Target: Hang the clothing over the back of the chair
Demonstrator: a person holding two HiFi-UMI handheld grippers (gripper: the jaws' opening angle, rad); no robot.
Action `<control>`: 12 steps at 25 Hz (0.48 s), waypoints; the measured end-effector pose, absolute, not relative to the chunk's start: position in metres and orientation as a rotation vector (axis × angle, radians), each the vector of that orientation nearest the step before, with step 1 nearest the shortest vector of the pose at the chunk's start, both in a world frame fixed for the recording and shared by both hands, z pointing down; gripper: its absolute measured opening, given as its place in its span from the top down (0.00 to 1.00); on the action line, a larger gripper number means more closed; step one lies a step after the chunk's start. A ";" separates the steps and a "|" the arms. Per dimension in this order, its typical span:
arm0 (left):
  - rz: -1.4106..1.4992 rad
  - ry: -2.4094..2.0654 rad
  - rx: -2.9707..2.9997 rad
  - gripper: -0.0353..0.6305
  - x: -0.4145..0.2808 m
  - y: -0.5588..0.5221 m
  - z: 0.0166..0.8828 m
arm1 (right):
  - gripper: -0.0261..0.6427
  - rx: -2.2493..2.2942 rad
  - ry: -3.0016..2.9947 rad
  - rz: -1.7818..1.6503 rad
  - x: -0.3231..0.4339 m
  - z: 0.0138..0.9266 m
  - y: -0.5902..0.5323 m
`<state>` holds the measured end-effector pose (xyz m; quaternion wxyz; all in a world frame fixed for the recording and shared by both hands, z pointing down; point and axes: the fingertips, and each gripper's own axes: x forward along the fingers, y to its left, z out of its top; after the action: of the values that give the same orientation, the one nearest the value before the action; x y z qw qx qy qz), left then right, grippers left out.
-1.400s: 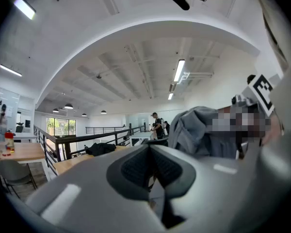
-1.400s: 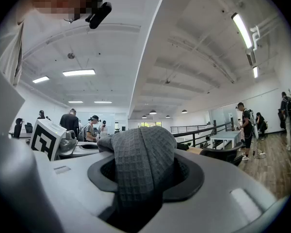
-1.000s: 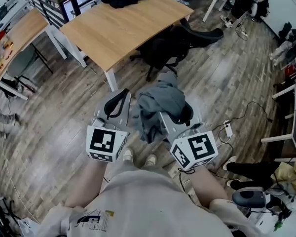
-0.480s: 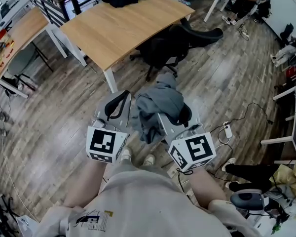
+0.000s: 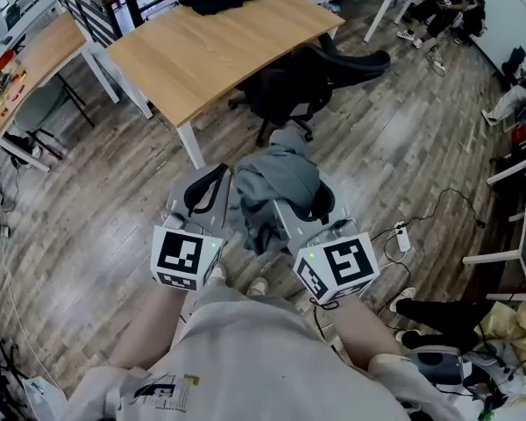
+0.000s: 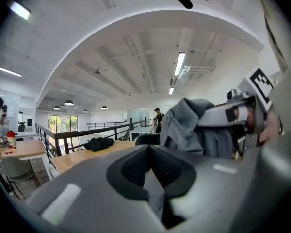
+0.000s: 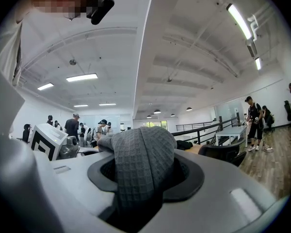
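Since a second ago both tools have carried the grey garment (image 5: 276, 178) a little up and left in the head view, toward the black office chair (image 5: 302, 77) by the wooden table (image 5: 210, 42). The chair now sits nearer to the cloth's far end. I read this as the approach still under way: the garment is in the air in front of the person, well short of the chair back, and nothing is draped yet.

The hold looks the same as before. The right tool (image 7: 143, 171) is clamped on a thick waffle-knit fold that bulges up between its jaws. The left tool (image 6: 153, 166) has its jaws closed with the pads meeting. A sliver of grey shows low between them, but I cannot tell whether it is cloth.

The garment is bunched, not spread. In the head view its long axis runs from the person's feet out toward the chair, with a loose flap at the far end pointing at it. The bulk lies between the two tools, over the right one. Which end is the collar cannot be told — it would need spreading before it goes over the back.
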<state>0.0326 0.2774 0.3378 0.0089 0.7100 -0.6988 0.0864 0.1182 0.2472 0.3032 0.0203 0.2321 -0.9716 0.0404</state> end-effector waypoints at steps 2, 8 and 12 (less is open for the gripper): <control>0.267 -2.187 2.212 0.94 0.041 0.273 0.340 | 0.66 0.715 -3.021 0.127 0.127 0.305 0.241; 0.263 -2.209 2.209 0.94 0.059 0.262 0.338 | 0.66 0.713 -3.021 0.135 0.146 0.311 0.228; 0.263 -2.217 2.210 0.94 0.063 0.255 0.337 | 0.66 0.714 -3.021 0.134 0.150 0.312 0.218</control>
<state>0.0627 0.2551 0.3371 0.0000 0.7034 -0.7058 0.0837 0.1501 0.2183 0.3116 0.0172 0.2299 -0.9721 0.0430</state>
